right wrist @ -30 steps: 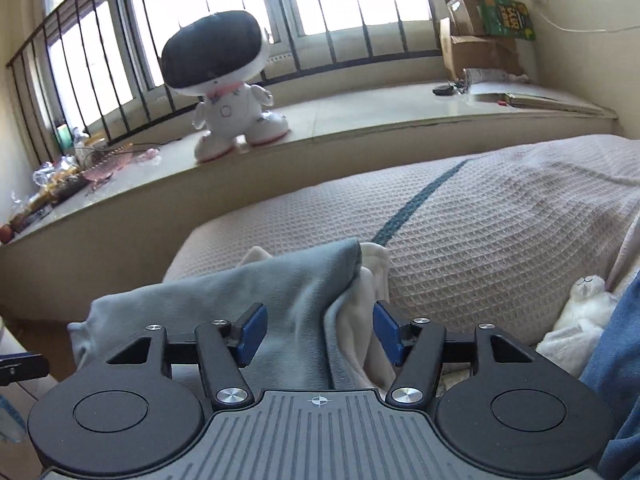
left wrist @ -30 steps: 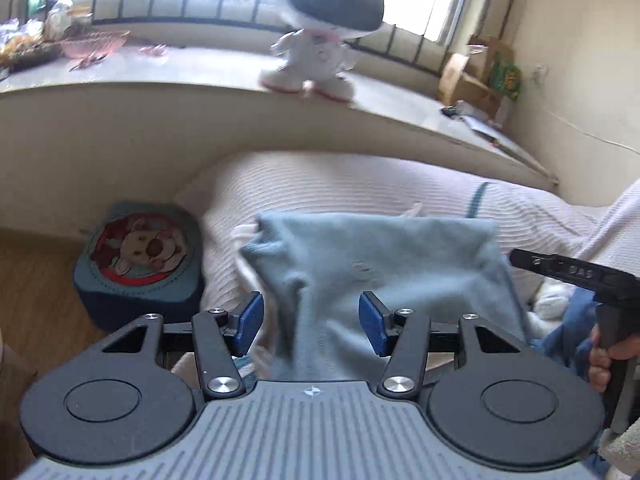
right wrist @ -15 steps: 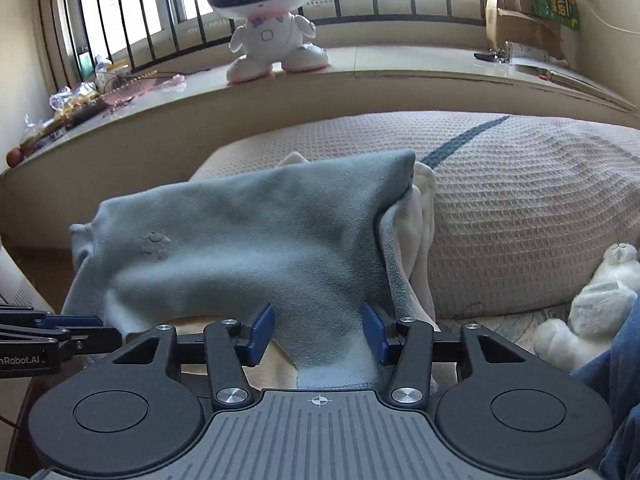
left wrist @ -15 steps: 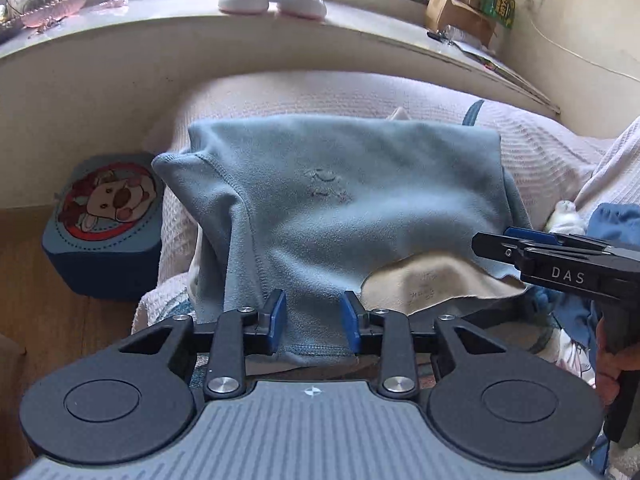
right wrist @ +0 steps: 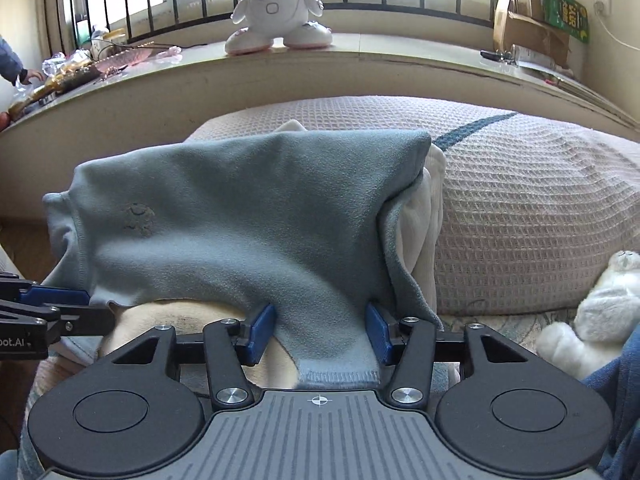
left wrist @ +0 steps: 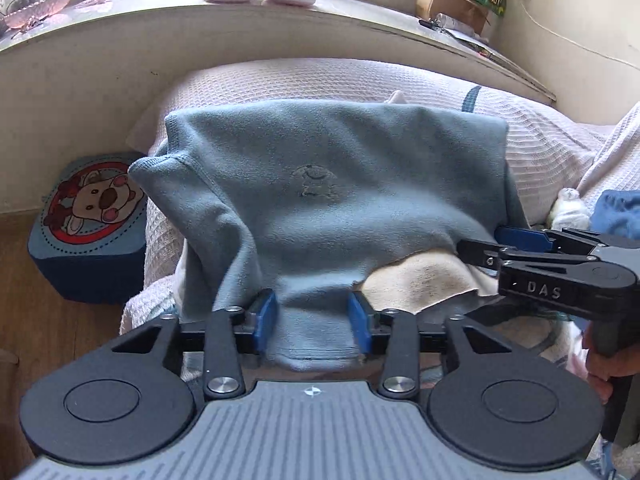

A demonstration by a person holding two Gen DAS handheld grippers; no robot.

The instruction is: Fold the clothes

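- The left gripper (left wrist: 312, 322) has its jaws opening, with the near hem of the blue fleece top (left wrist: 320, 200) between the blue pads; whether the pads press on the cloth cannot be told.
- The right gripper (right wrist: 318, 332) is likewise opening, the top's ribbed cuff (right wrist: 340, 376) hanging between its pads.
- The fleece top lies spread over a cream garment (left wrist: 424, 276) on the pink waffle blanket (right wrist: 520, 208).
- A white plush toy (right wrist: 600, 304) lies at the right; a robot figure (right wrist: 276, 12) stands on the window sill (right wrist: 360, 56).
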